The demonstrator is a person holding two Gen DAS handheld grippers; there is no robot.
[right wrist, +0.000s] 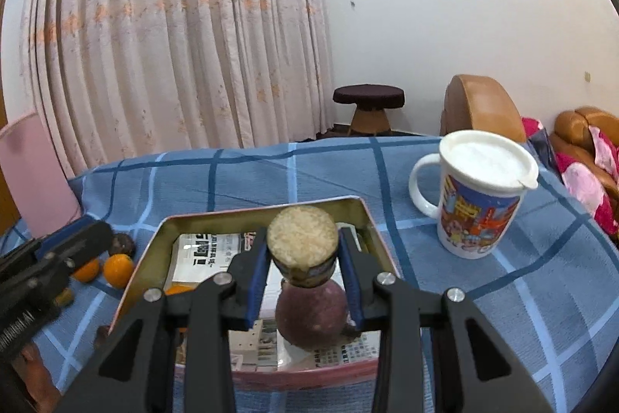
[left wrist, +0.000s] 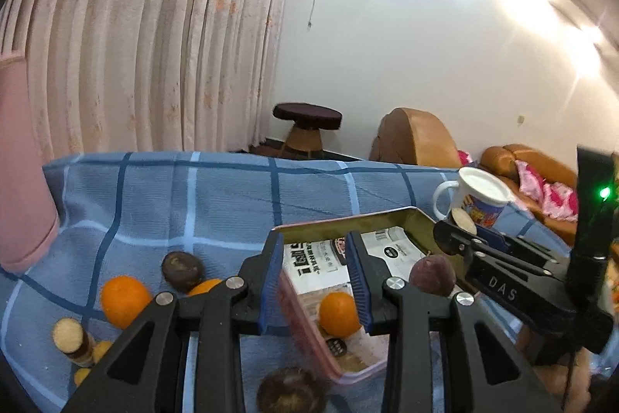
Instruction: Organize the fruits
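Note:
My right gripper [right wrist: 303,250] is shut on a cut piece of sugar cane [right wrist: 302,233], pale fibrous end facing the camera, held over a shallow tin [right wrist: 162,231] lined with printed paper. In the tin lie a purple passion fruit [right wrist: 311,316] and an orange [left wrist: 338,312]. My left gripper [left wrist: 315,277] hovers over the tin's near left rim [left wrist: 309,225], its jaws at their narrowest with nothing between them. The left wrist view shows the right gripper [left wrist: 464,227] at the right with the cane piece [left wrist: 464,219].
On the blue checked cloth [left wrist: 216,196] left of the tin lie two oranges [left wrist: 123,300], a passion fruit [left wrist: 182,269], another cane piece [left wrist: 71,337] and small yellow fruits [left wrist: 101,351]. A lidded mug [right wrist: 479,196] stands right of the tin. A pink object [left wrist: 23,161] rises at far left.

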